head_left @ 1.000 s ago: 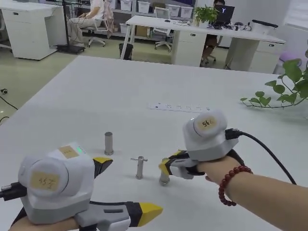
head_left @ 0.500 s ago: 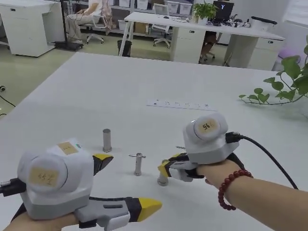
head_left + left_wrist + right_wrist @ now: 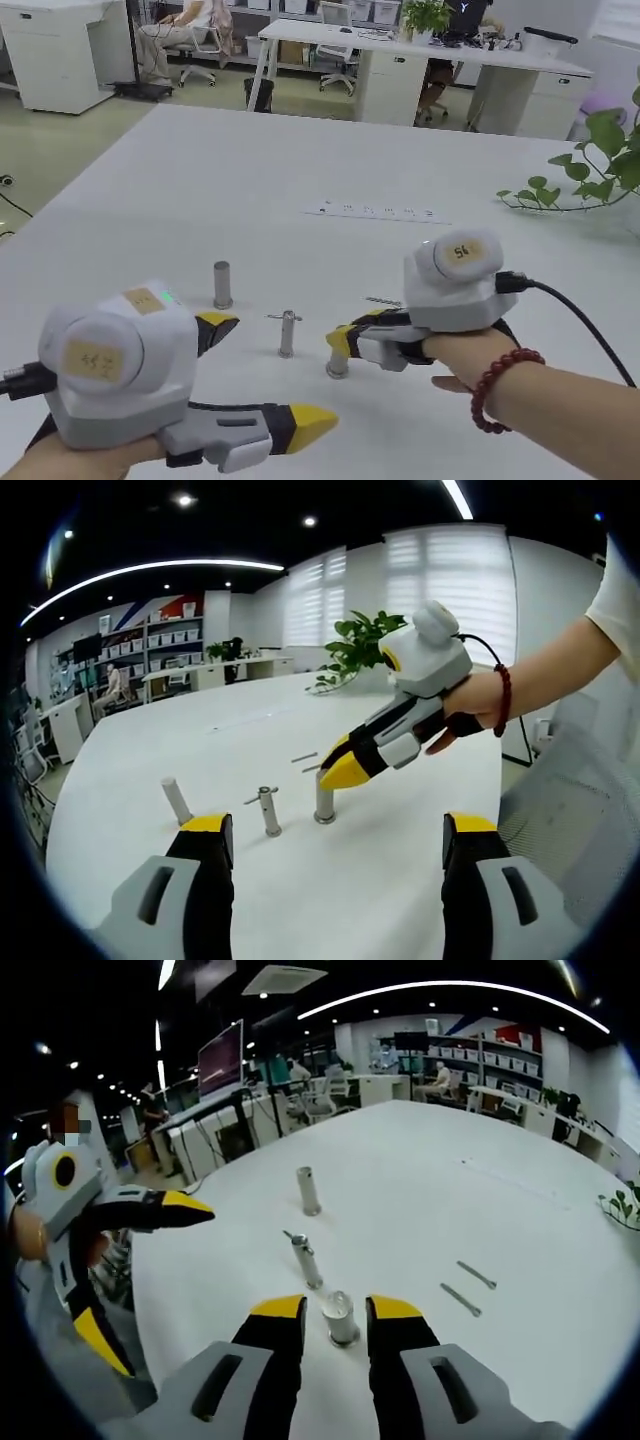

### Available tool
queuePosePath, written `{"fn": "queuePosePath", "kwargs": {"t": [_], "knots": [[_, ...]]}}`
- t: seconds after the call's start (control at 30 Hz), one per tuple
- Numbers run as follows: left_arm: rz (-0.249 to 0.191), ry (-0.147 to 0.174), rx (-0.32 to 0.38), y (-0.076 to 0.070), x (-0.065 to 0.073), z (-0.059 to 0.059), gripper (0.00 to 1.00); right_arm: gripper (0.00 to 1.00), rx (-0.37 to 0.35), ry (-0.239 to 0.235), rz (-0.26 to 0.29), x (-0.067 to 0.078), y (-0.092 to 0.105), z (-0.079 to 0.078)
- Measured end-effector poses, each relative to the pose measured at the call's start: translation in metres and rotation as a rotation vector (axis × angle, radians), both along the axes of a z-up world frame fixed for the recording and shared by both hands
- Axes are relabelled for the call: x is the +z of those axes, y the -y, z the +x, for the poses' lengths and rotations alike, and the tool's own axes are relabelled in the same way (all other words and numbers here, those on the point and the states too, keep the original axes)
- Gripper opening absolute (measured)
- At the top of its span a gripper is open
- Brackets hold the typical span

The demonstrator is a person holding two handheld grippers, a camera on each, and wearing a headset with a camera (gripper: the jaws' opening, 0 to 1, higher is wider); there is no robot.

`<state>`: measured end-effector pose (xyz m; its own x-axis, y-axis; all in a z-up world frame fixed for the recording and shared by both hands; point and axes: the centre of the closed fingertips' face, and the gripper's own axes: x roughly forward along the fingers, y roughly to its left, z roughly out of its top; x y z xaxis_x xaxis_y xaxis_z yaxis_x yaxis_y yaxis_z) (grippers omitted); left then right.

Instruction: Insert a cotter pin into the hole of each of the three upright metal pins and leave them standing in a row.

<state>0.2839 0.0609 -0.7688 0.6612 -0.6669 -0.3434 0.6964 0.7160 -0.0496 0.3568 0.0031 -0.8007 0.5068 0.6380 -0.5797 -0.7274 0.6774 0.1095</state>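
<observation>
Near pin [image 3: 338, 366]: upright on the table [image 3: 300, 190], no cotter pin through it, between the right hand-held gripper [image 3: 335, 1305] tips.
Right jaws: narrowly apart, not clamped.
Loose cotter pin [image 3: 460, 1300]: lying flat at that gripper's right, nearer it than the left one.
Middle pin [image 3: 287, 333]: already crossed.
Far pin [image 3: 222, 285]: bare.
Left hand-held gripper [image 3: 335, 825]: spread wide, empty.

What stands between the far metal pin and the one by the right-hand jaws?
A third upright pin, a cotter pin through its top, stands between the far pin and the near pin at the right gripper, as the head view shows.
</observation>
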Motion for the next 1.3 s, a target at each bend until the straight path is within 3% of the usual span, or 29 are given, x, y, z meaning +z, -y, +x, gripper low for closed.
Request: {"fn": "queuePosePath", "kwargs": {"t": [0.2,0.47,0.7,0.9,1.3], "knots": [[-0.001,0.003,0.009,0.0,0.001,0.001,0.85,0.26,0.042,0.011,0.024,0.012,0.006,-0.003],[0.002,0.008,0.025,-0.001,0.002,0.004,0.8,0.25,0.079,0.034,-0.019,0.017,0.024,0.002],[0.002,0.014,0.04,-0.003,0.003,0.004,0.75,0.24,0.056,0.046,-0.082,0.008,0.046,0.023],[0.006,0.013,0.049,-0.005,0.001,0.005,0.64,0.24,0.041,0.045,-0.109,-0.001,0.058,0.039],[-0.019,0.01,0.053,0.007,-0.002,0.014,0.5,0.22,0.036,0.03,-0.159,-0.02,0.067,0.06]]}}
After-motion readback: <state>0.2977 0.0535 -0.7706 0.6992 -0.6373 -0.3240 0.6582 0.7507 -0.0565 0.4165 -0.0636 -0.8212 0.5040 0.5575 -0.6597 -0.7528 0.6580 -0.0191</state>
